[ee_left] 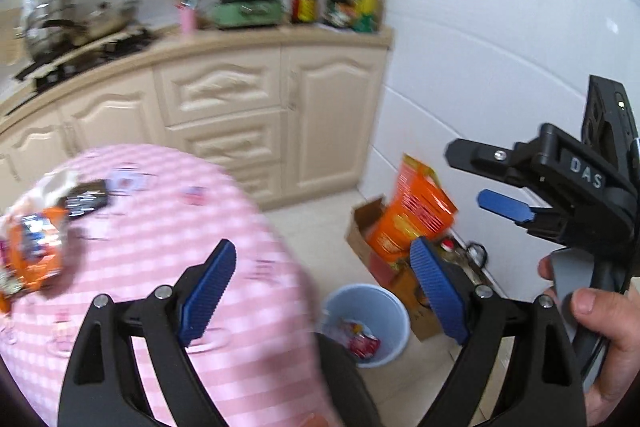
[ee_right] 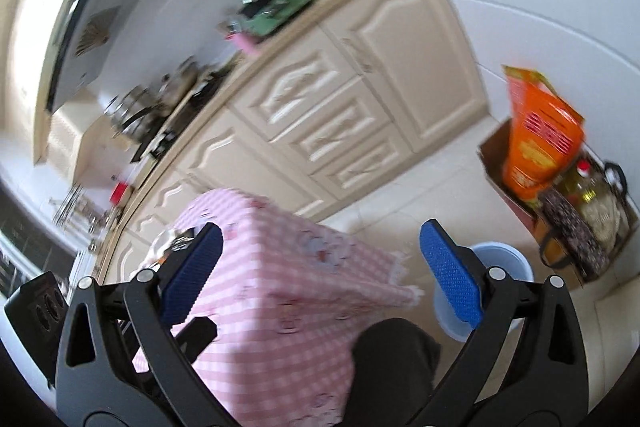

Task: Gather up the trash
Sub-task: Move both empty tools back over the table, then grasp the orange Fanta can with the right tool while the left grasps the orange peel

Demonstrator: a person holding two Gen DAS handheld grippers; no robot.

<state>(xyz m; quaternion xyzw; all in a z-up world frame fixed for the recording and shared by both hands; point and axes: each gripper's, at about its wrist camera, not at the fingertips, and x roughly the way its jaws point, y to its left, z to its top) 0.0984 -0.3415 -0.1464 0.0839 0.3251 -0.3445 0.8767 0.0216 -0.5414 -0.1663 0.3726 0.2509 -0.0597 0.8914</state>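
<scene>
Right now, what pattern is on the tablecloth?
Pink-and-white checked tablecloth, clearest in the right wrist view.

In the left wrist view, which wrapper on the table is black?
The dark wrapper lying beyond the orange wrapper; its neighbour is orange and silver.

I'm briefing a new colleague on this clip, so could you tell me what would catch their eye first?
The pink checked tablecloth fills the foreground, with crumpled snack wrappers at its left edge. On the floor to its right stands a pale blue bin with red packaging inside, behind it an orange bag in a cardboard box. Both grippers, left and right, are open and empty.
</scene>
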